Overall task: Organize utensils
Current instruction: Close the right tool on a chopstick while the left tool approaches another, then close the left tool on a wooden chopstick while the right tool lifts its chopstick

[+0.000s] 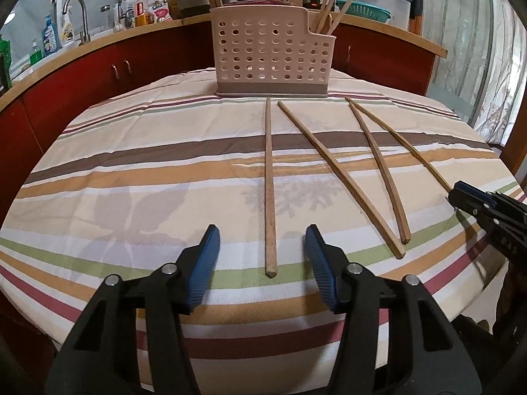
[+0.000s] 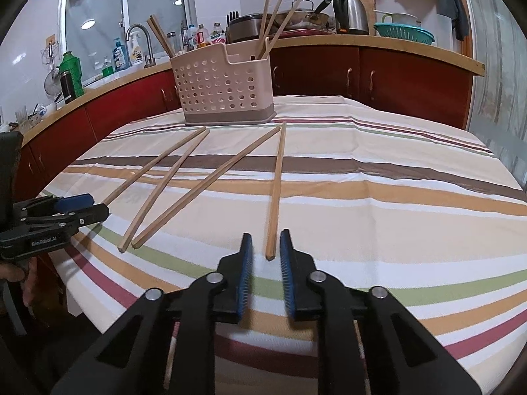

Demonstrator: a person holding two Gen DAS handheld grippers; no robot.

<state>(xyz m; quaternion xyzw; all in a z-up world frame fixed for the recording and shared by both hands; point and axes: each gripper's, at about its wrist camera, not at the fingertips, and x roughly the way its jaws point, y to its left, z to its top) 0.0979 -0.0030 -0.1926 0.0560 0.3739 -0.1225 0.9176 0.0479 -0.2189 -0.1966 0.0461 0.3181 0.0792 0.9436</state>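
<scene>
Several wooden chopsticks lie on the striped tablecloth (image 1: 131, 171) in front of a beige perforated utensil holder (image 1: 271, 56) that holds more chopsticks. My left gripper (image 1: 262, 235) is open, its blue pads either side of the near end of the leftmost chopstick (image 1: 269, 184). My right gripper (image 2: 266, 242) is open, narrower, around the near end of the rightmost chopstick (image 2: 277, 184). The right gripper also shows in the left wrist view (image 1: 461, 194) at that chopstick's end (image 1: 400, 143). The holder (image 2: 220, 89) stands at the table's far side.
Two more chopsticks (image 1: 339, 174) (image 1: 378, 168) lie between the outer ones. Behind the table runs a red-cabinet counter (image 2: 395, 75) with a tap (image 2: 141, 38), bottles, a kettle (image 2: 349, 13), pans and a teal colander (image 2: 403, 33). The table edge is close below both grippers.
</scene>
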